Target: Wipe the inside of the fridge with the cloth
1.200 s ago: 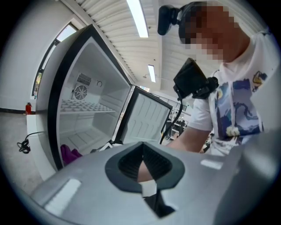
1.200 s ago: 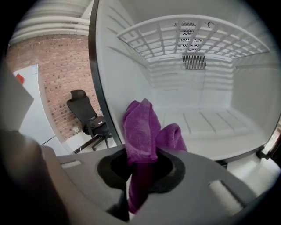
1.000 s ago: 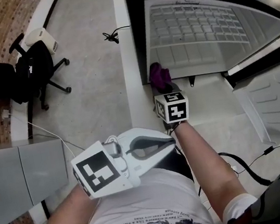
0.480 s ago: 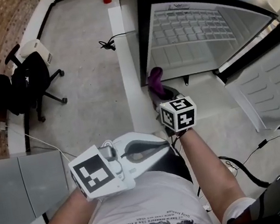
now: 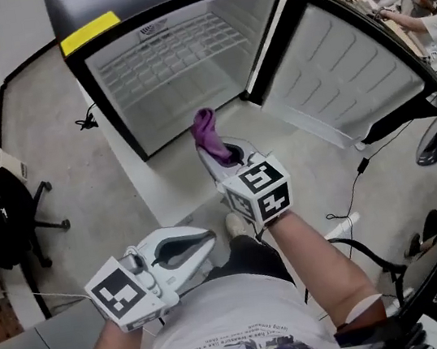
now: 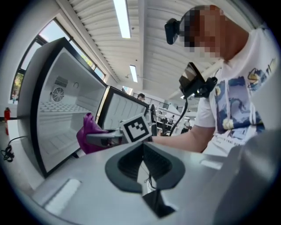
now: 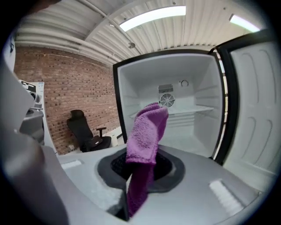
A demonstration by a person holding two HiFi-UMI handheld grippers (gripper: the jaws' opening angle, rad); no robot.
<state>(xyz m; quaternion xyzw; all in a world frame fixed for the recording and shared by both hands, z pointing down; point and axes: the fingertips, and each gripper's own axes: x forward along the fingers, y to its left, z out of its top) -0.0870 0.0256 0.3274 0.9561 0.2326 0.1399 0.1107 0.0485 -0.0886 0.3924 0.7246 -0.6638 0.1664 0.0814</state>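
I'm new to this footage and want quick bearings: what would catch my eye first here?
The purple cloth, pinched upright in the right gripper, stands out just in front of the open fridge. The fridge is bare white inside, its door swung wide to the right. The left gripper hangs back by the person's waist, shut on nothing.

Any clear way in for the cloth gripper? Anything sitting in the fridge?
Fridge is bare: free room above the wire shelf and below it, wall to wall. Door is swung clear at the right. Right gripper, shut on the cloth, faces the opening unobstructed. Only clutter: cables on the floor, right of the person.
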